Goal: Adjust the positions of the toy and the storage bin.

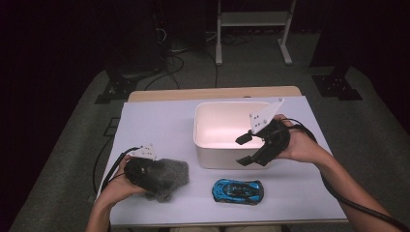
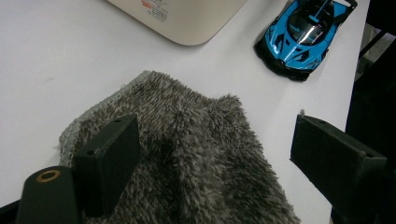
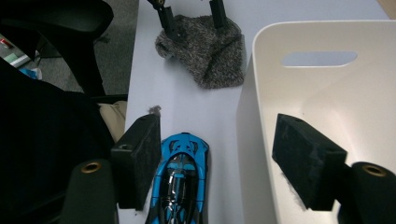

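Note:
A grey fluffy cloth (image 1: 170, 177) lies bunched at the front left of the white table (image 1: 154, 121). My left gripper (image 1: 157, 175) rests over it with its jaws wide. In the left gripper view the cloth (image 2: 196, 158) lies between the pads; the right pad (image 2: 334, 156) stands clear of it. A blue toy car (image 1: 238, 191) sits near the front edge. My right gripper (image 1: 241, 150) hovers open over the front wall of a white bin (image 1: 208, 150) with nothing between its pads. In the right gripper view the car (image 3: 182, 179) lies below the left jaw.
The bin's inside (image 3: 327, 93) looks bare, and a handle slot (image 3: 320, 58) is cut into its far wall. Cables trail from both grippers off the table's sides. A dark chair (image 3: 56, 28) stands beside the table, and a metal frame (image 1: 251, 29) stands beyond it on the floor.

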A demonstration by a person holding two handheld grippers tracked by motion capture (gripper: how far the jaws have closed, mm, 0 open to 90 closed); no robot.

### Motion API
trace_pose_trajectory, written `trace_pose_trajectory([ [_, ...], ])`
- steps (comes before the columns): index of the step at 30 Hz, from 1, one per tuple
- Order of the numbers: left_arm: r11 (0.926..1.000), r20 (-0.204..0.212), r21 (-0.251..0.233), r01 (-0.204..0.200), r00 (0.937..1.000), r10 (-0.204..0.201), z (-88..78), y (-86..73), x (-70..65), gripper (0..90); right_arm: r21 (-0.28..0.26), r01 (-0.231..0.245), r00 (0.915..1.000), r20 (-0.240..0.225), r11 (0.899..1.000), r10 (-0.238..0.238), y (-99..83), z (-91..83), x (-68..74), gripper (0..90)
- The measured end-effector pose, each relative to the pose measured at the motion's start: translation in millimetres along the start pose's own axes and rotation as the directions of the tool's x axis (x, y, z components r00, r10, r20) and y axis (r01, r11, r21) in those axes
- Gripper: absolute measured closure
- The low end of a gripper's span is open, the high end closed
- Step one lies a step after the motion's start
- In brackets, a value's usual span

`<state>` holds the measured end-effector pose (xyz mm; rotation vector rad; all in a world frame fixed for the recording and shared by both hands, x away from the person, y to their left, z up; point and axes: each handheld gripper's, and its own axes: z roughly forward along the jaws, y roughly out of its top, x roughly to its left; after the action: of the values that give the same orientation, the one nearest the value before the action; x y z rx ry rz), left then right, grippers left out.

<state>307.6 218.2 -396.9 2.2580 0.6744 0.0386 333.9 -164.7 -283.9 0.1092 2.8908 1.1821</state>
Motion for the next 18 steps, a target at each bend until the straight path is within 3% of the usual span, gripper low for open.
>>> trace_pose_trajectory([
  [10, 1.0000, -0.013, -0.007, 0.000, 0.9999, 0.000, -0.7, -0.4, 0.5, 11.1, -0.019, 0.009, 0.9995, -0.029, 1.000, -0.010, -7.4, 4.5, 26.0, 24.9],
  [18, 0.9999, -0.011, -0.004, -0.009, 0.9999, 0.009, -0.3, 1.4, 0.5, 10.9, -0.020, -0.006, 0.9987, -0.050, 1.000, 0.005, -17.7, 13.7, 36.7, 23.0],
])
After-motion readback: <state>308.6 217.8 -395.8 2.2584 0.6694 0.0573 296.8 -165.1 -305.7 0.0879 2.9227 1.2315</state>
